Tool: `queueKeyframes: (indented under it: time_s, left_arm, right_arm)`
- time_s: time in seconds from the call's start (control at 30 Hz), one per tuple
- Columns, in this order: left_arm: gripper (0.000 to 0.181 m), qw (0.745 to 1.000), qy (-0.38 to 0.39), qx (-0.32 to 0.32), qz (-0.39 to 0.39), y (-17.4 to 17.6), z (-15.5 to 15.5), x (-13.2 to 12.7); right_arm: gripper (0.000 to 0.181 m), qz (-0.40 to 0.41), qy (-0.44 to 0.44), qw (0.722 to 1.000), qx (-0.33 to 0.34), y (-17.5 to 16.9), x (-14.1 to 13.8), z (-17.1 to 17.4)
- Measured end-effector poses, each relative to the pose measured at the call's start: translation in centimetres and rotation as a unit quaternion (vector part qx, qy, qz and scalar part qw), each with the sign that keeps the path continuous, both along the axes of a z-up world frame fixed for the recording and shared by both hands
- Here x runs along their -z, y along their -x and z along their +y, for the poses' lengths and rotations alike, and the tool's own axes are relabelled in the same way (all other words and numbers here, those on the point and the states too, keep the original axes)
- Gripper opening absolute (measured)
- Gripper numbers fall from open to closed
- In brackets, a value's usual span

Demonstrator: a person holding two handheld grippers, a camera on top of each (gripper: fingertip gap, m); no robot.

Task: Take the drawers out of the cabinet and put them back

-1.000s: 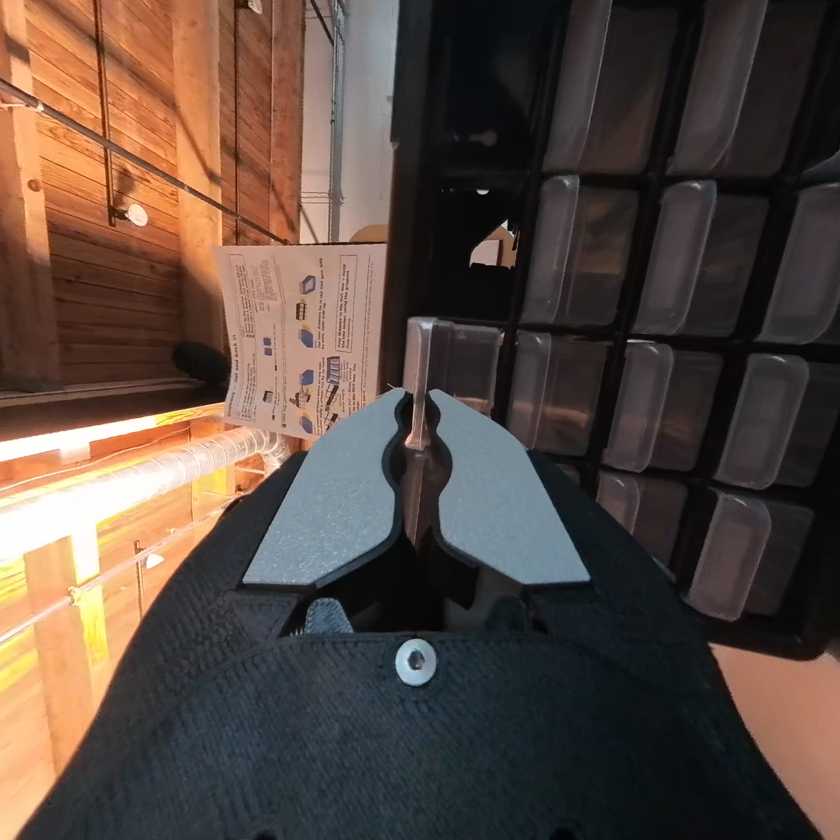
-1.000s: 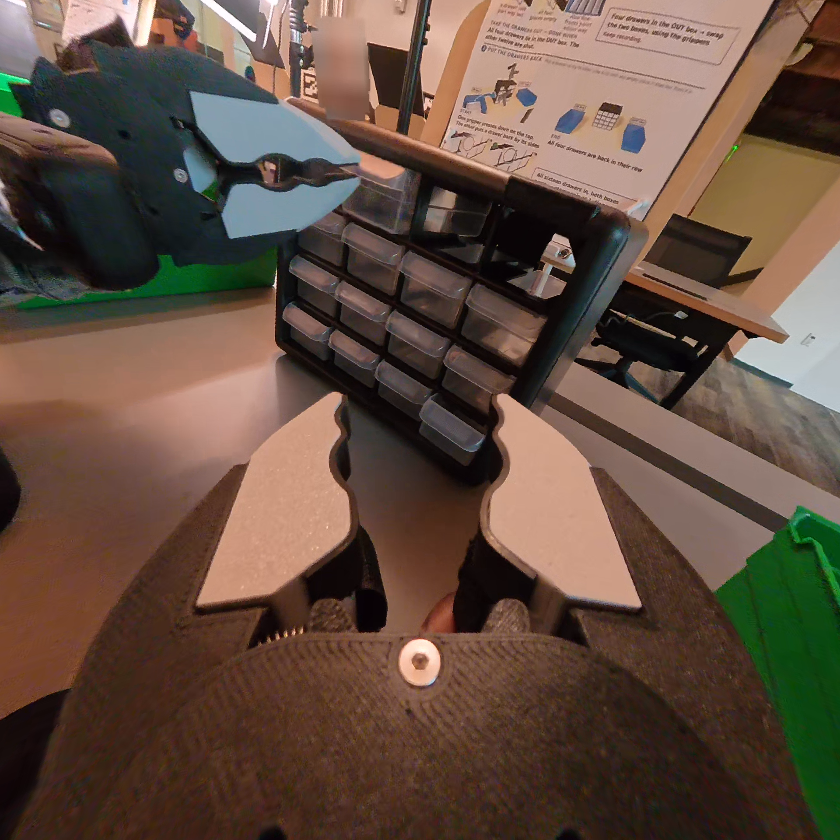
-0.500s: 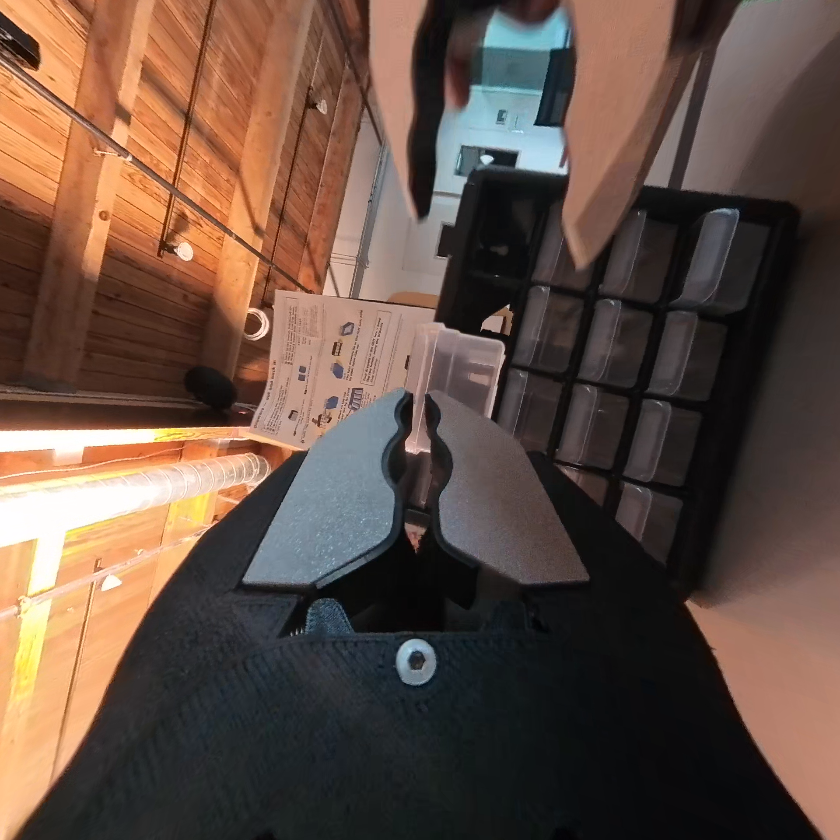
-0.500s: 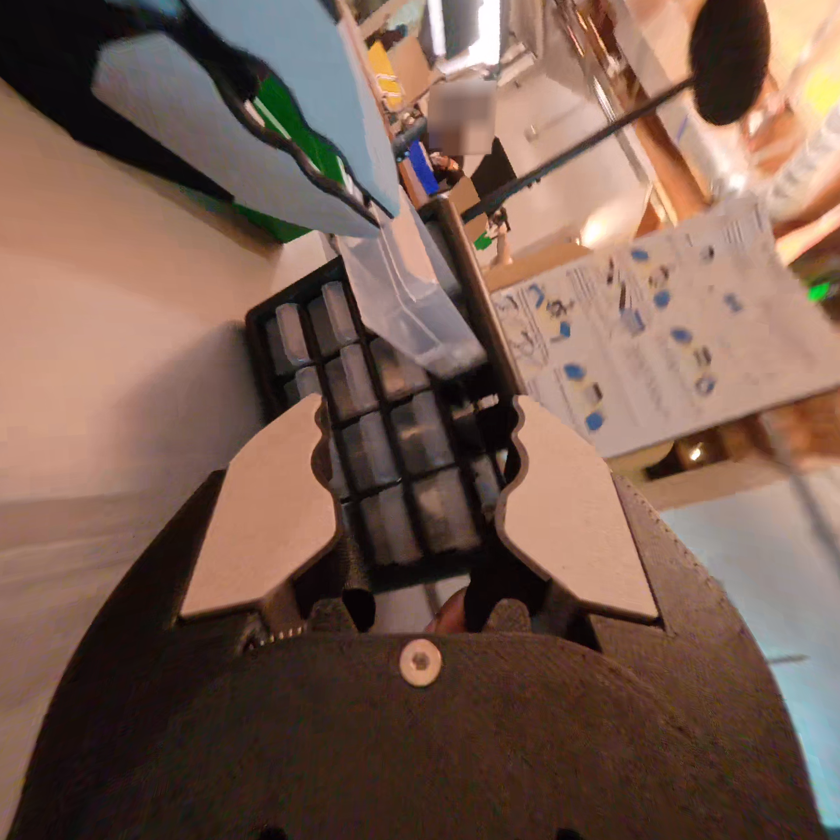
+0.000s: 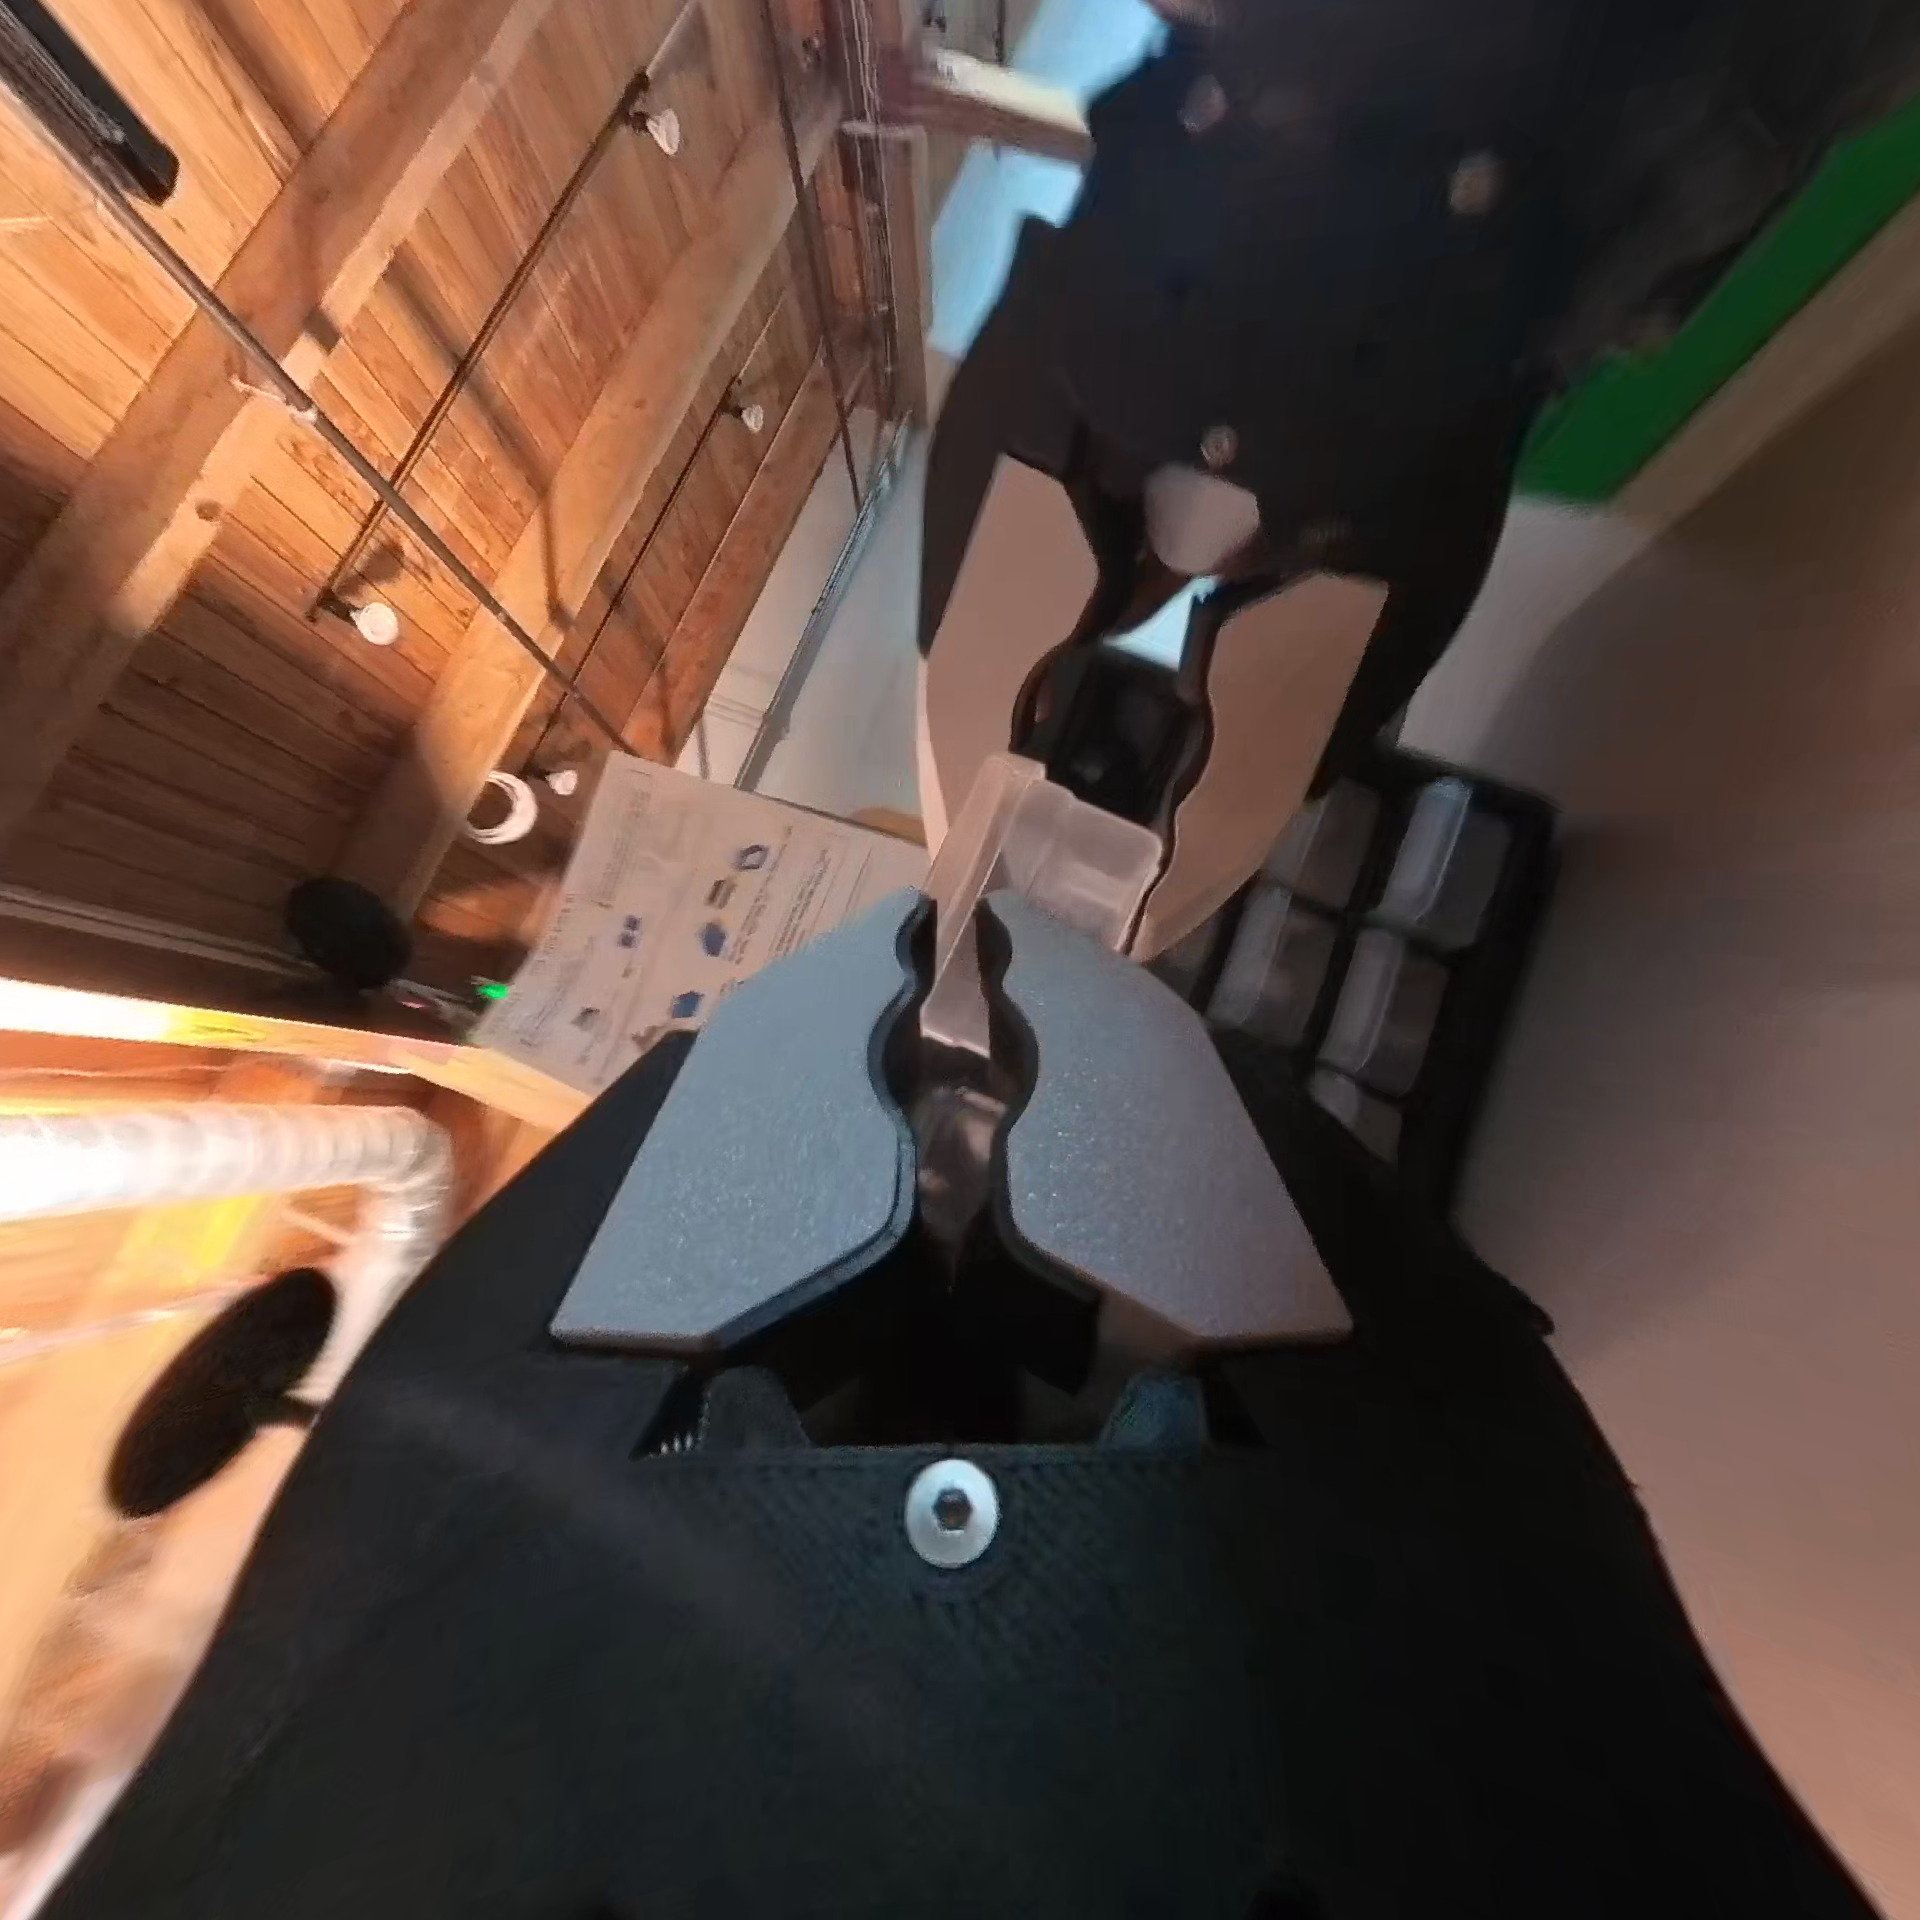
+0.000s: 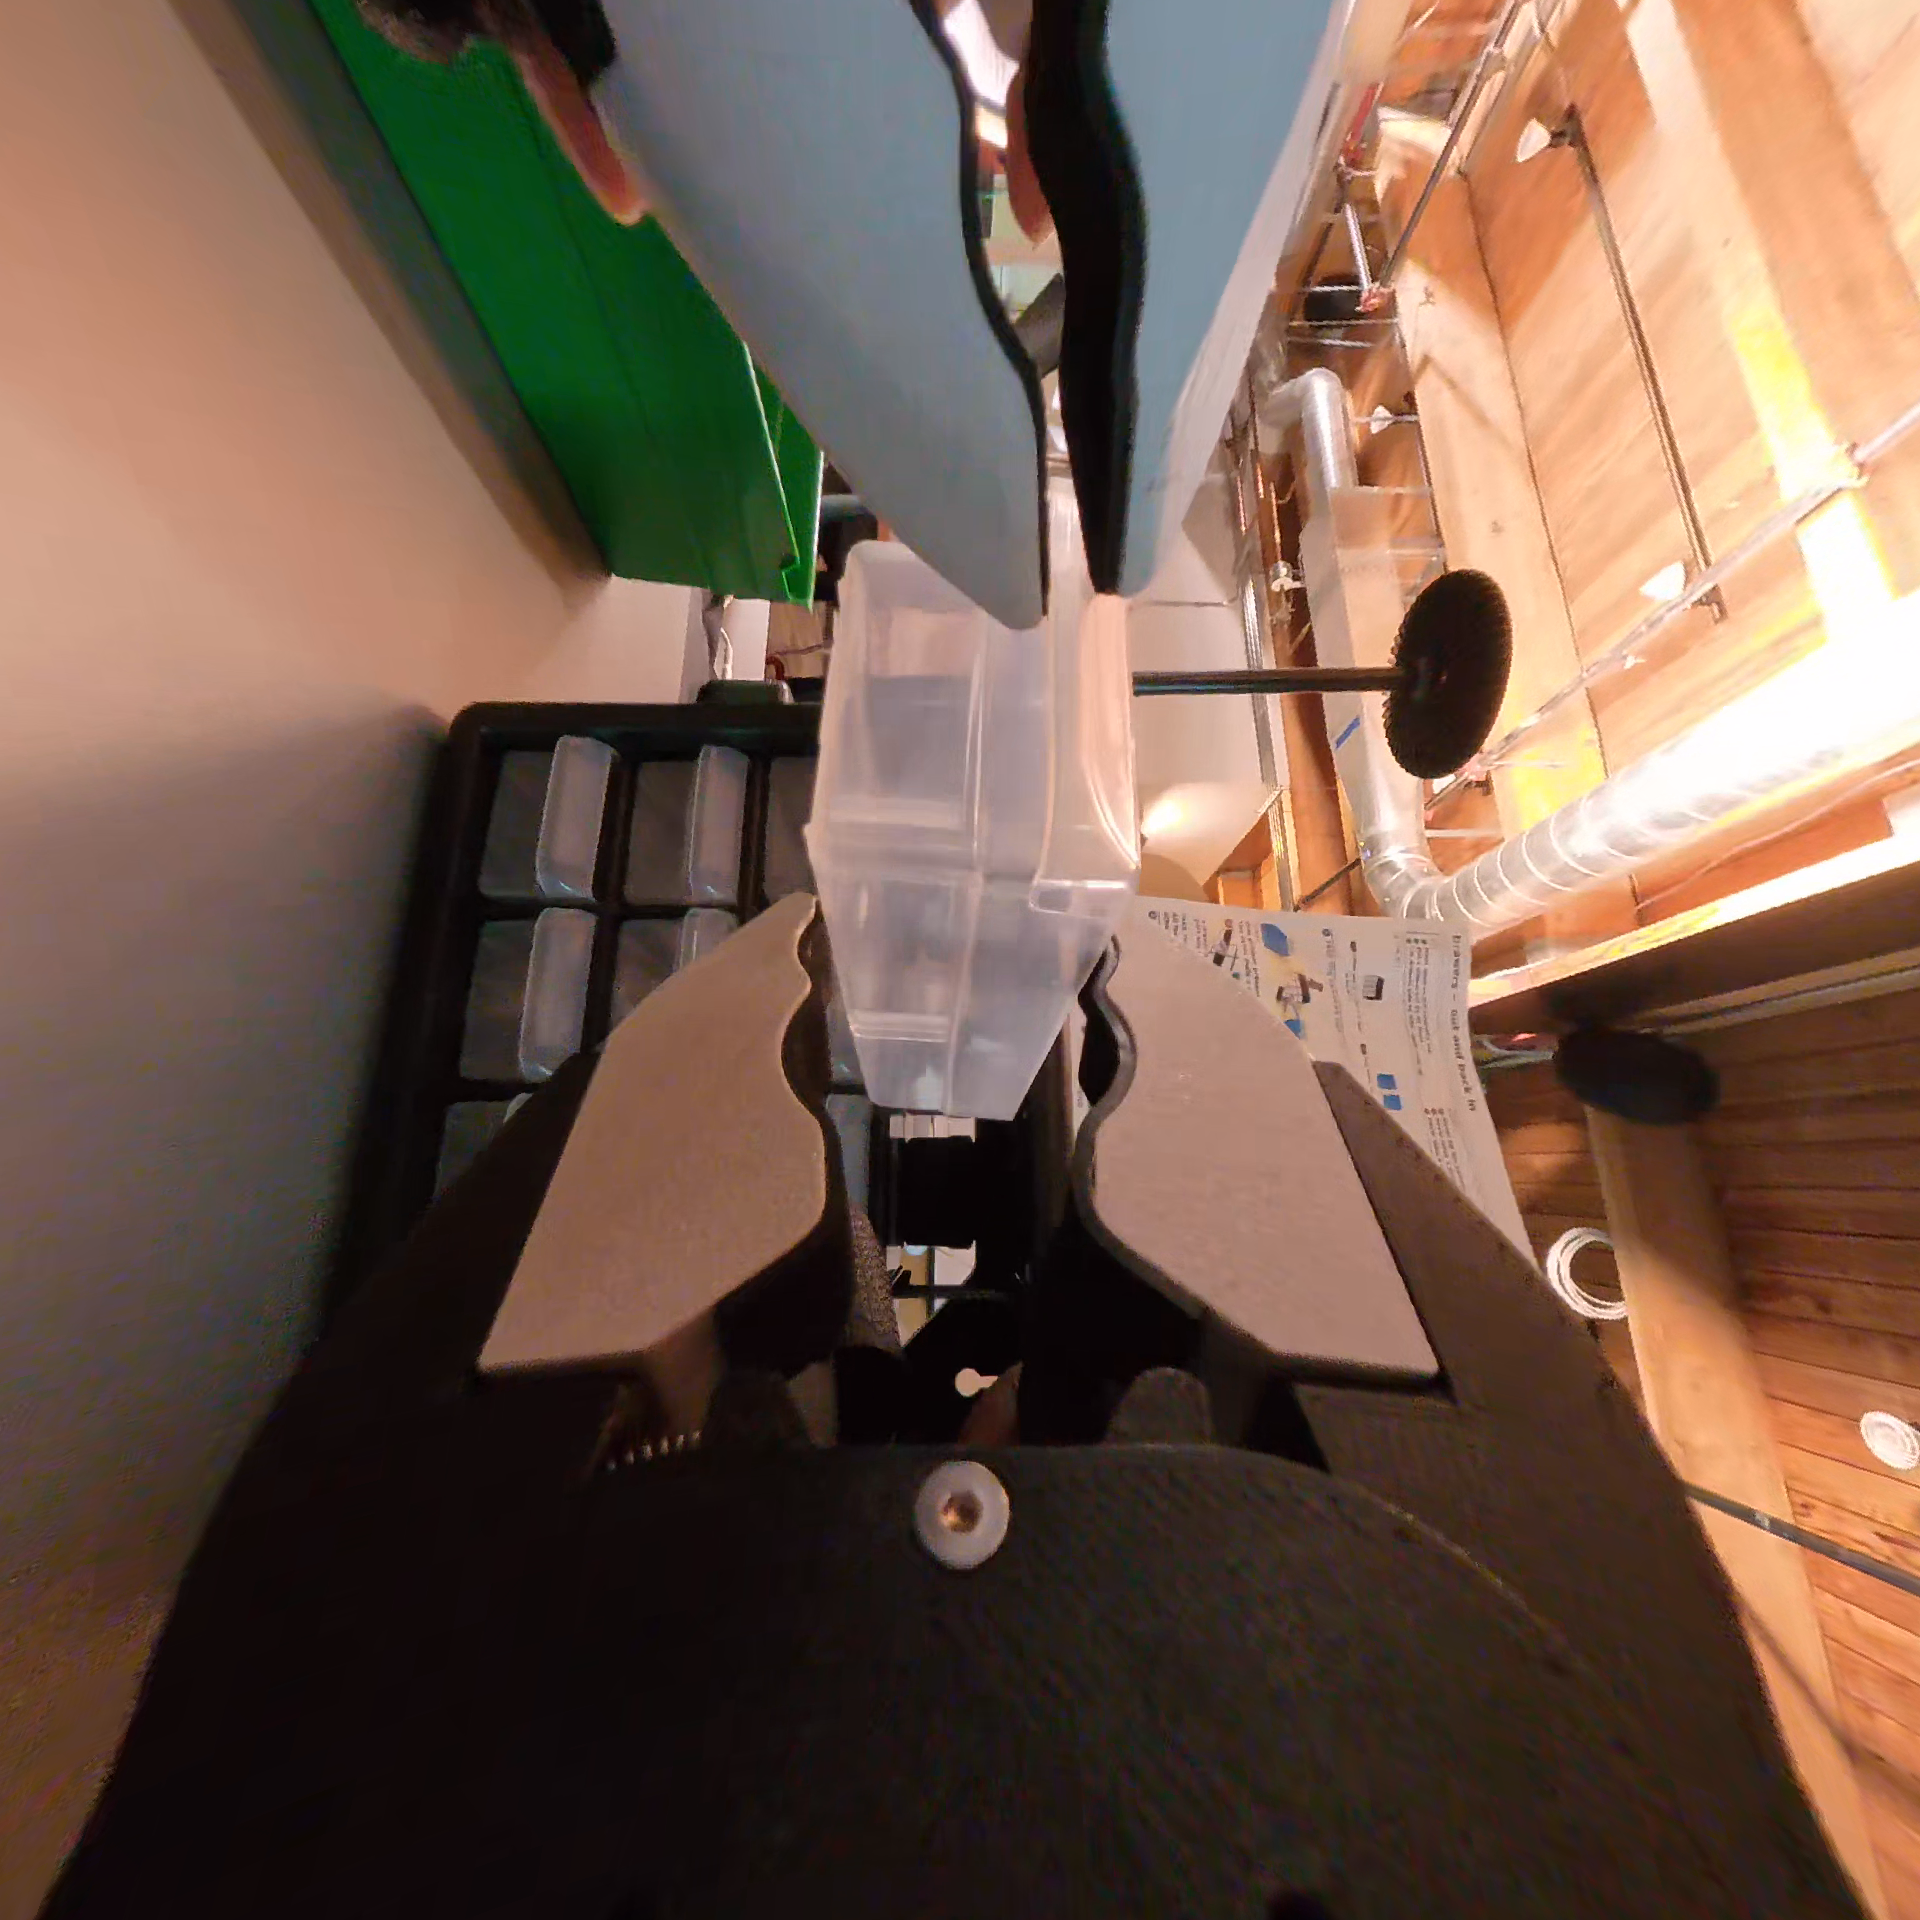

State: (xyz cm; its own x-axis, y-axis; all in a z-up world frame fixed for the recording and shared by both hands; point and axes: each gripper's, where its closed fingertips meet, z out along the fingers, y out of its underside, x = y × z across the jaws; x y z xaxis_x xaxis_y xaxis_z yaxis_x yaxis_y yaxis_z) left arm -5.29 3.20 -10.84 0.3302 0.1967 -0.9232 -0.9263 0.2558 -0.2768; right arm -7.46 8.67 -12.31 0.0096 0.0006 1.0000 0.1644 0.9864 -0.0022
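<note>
The clear plastic drawer (image 6: 961,831) is out of the black drawer cabinet (image 6: 540,831) and held in the air in front of it, pinched by its front lip in the left gripper (image 5: 954,925), whose fingers are closed narrow on that thin tab. The drawer's long axis runs away from the left fingers and straight toward the right gripper (image 6: 951,966). The right fingers stand wide, one on each side of the drawer's far end, flanking it; whether either pad already touches the side walls I cannot tell. So the drawer lies directly between the two grippers, and the right one is placed to close across its width, which looks like a handover or a two-handed steadying.

The right wrist view shows the whole tub, its tapering walls, and the left fingers (image 6: 883,312) coming down onto its lip from above. The left wrist view shows only the lip edge-on and a corner of the tub (image 5: 1070,842), but it does show the right gripper (image 5: 1101,821) straddling it, with the cabinet (image 5: 1371,914) standing on the tabletop (image 5: 1714,1039) behind
</note>
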Motion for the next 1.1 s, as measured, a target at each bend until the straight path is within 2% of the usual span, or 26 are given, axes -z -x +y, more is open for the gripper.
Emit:
queueKeyframes:
  time_s: [0.03,0.1,0.13,0.17,0.2,0.23,0.27,0.3,0.33,0.37,0.4,0.5,0.57,0.67,0.73,0.8,0.93,1.03,1.1]
  left_arm:
    - [0.011,0.998,0.008,0.032,-0.051,-0.4,-0.7,-0.1]
    - [0.02,0.973,0.02,0.105,-0.203,-0.3,-2.3,-1.0]
    - [0.024,0.942,0.021,0.144,-0.301,0.4,-3.1,-1.7]
    - [0.029,0.888,0.03,0.186,-0.42,1.6,-3.6,-2.5]
    - [0.034,0.803,0.062,0.23,-0.546,2.6,-3.6,-2.9]
    - [0.047,0.701,0.12,0.271,-0.649,3.0,-3.1,-2.7]
    - [0.061,0.601,0.195,0.31,-0.71,2.3,-2.5,-2.3]
    - [0.062,0.519,0.274,0.341,-0.735,1.0,-2.2,-1.7]
    - [0.064,0.455,0.34,0.363,-0.739,-0.4,-2.0,-1.1]
    - [0.069,0.408,0.379,0.369,-0.744,-1.4,-1.8,-0.5]
    - [0.073,0.385,0.382,0.358,-0.76,-1.4,-1.2,0.0]
    - [0.043,0.38,0.403,0.354,-0.754,-1.6,-1.2,1.4]
    - [0.044,0.361,0.429,0.358,-0.747,-2.0,-1.7,2.1]
    - [0.071,0.334,0.458,0.347,-0.747,-2.3,-1.6,3.4]
    - [0.071,0.316,0.472,0.371,-0.734,-2.7,-2.0,3.1]
    - [0.05,0.332,0.472,0.38,-0.723,-2.8,-2.0,3.0]
    - [0.049,0.345,0.432,0.375,-0.744,-1.6,-1.3,3.1]
    - [0.049,0.362,0.395,0.365,-0.761,-0.2,-1.1,3.4]
    - [0.048,0.38,0.392,0.345,-0.763,0.7,-1.3,4.1]
  right_arm:
    - [0.047,0.003,0.0,1.0,0.0,-0.4,-0.1,-0.4]
    - [0.045,0.01,-0.006,1.0,0.006,-1.5,-0.2,-0.7]
    - [0.045,0.014,-0.009,1.0,0.011,-2.1,-0.3,-0.8]
    - [0.045,0.018,-0.017,1.0,0.016,-2.7,-0.3,-0.9]
    - [0.045,0.022,-0.032,0.999,0.02,-3.3,-0.3,-1.1]
    - [0.045,0.026,-0.051,0.998,0.024,-3.7,-0.2,-1.4]
    - [0.045,0.026,-0.069,0.997,0.025,-4.0,-0.1,-1.9]
    - [0.045,0.029,-0.088,0.995,0.023,-4.2,-0.1,-2.5]
    - [0.045,0.031,-0.108,0.993,0.021,-4.4,0.0,-3.1]
    - [0.046,0.032,-0.127,0.991,0.019,-4.5,0.0,-3.8]
    - [0.046,0.03,-0.143,0.989,0.019,-4.6,0.1,-4.3]
    - [0.045,0.032,-0.167,0.985,0.016,-5.4,0.2,-5.3]
    - [0.045,0.024,-0.195,0.98,0.009,-5.8,0.6,-5.7]
    - [0.045,0.02,-0.226,0.974,-0.009,-5.8,1.0,-6.4]
    - [0.045,0.011,-0.235,0.972,-0.021,-5.4,1.2,-6.6]
    - [0.045,0.005,-0.237,0.971,-0.035,-4.9,1.5,-6.6]
    - [0.046,0.019,-0.201,0.979,-0.035,-3.9,1.4,-5.4]
    - [0.06,0.017,-0.098,0.994,-0.038,-3.1,1.7,-4.7]
    - [0.072,-0.017,-0.013,0.999,-0.024,-2.9,2.5,-3.9]
